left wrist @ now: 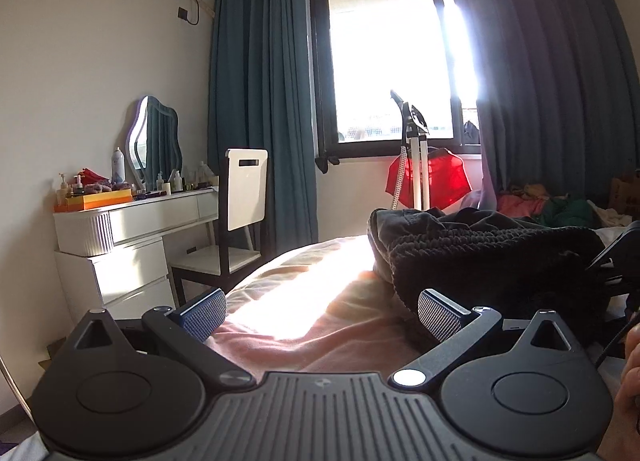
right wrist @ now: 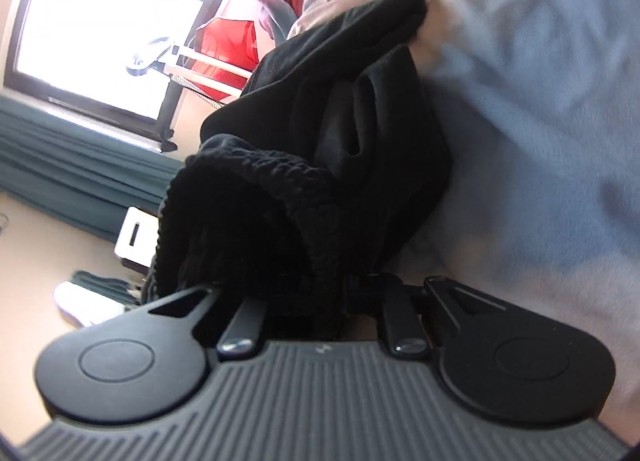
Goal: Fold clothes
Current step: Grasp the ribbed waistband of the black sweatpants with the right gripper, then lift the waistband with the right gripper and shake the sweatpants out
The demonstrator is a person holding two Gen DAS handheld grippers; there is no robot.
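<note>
Right gripper (right wrist: pixel 316 301) clamped on crumpled black ribbed-waistband garment (right wrist: pixel 320 149) to lift it from pale bedsheet (right wrist: pixel 540 121), left gripper (left wrist: pixel 322 311) spread apart, empty, beside it.

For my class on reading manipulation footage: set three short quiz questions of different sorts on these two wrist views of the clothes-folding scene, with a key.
1. True or false: the left gripper has its fingers spread with nothing between them.
2. Multiple choice: what does the right gripper clamp? A) a red towel B) the black garment C) a curtain
3. Short answer: what does the black garment lie on?

Key:
1. True; only the bed shows in the gap.
2. B; its ribbed waistband bunches at the closed fingers.
3. The bed, beside the left gripper's right finger.
</note>
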